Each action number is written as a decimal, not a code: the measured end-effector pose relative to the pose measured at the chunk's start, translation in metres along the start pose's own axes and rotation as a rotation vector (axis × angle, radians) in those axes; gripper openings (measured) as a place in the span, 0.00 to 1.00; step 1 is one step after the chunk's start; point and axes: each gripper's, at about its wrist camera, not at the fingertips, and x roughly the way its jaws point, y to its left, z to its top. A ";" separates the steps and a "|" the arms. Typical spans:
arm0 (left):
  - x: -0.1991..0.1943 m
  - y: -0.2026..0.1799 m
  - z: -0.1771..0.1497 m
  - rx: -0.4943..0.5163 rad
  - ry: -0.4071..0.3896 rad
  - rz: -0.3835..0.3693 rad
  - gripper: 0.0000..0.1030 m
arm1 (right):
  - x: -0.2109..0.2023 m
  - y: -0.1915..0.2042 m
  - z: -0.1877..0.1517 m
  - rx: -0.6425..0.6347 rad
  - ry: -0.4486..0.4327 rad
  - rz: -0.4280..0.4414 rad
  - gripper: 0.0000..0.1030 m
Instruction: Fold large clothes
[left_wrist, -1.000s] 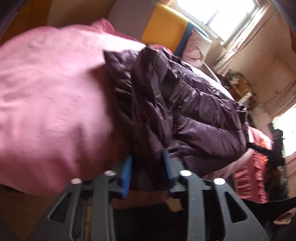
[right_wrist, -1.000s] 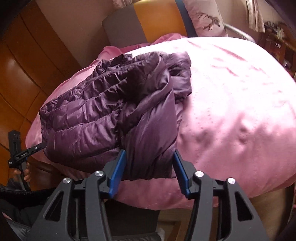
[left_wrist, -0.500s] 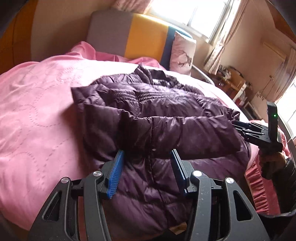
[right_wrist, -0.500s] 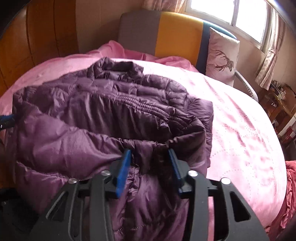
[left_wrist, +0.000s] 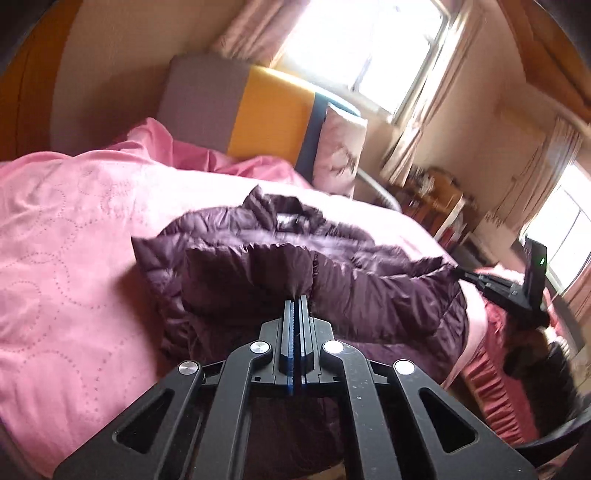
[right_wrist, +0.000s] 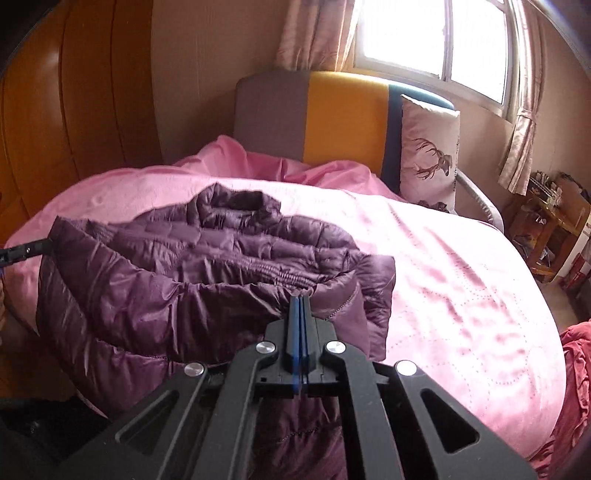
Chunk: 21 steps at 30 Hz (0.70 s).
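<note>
On the pink bed (right_wrist: 461, 280), both the left gripper (left_wrist: 295, 299) and right gripper (right_wrist: 300, 295) pinch the purple jacket's (right_wrist: 229, 254) near hem, apparently to fold it toward the collar (right_wrist: 236, 206).

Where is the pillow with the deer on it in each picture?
Left wrist view: the deer pillow stands upper middle, right of the yellow headboard panel, blurred.
Right wrist view: the deer pillow stands right of centre, again just right of the yellow headboard panel, with the deer print clear.
Shared landmark: the purple jacket on the pink bedspread.
</note>
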 end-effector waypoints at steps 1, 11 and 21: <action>-0.001 0.003 0.005 -0.013 -0.014 -0.001 0.01 | 0.003 -0.001 0.004 0.015 -0.012 -0.011 0.00; 0.097 0.033 0.013 -0.008 0.126 0.191 0.01 | 0.117 -0.009 -0.006 0.097 0.156 -0.099 0.00; 0.047 0.042 0.023 -0.040 -0.005 0.237 0.71 | 0.073 -0.025 -0.007 0.175 0.059 -0.007 0.58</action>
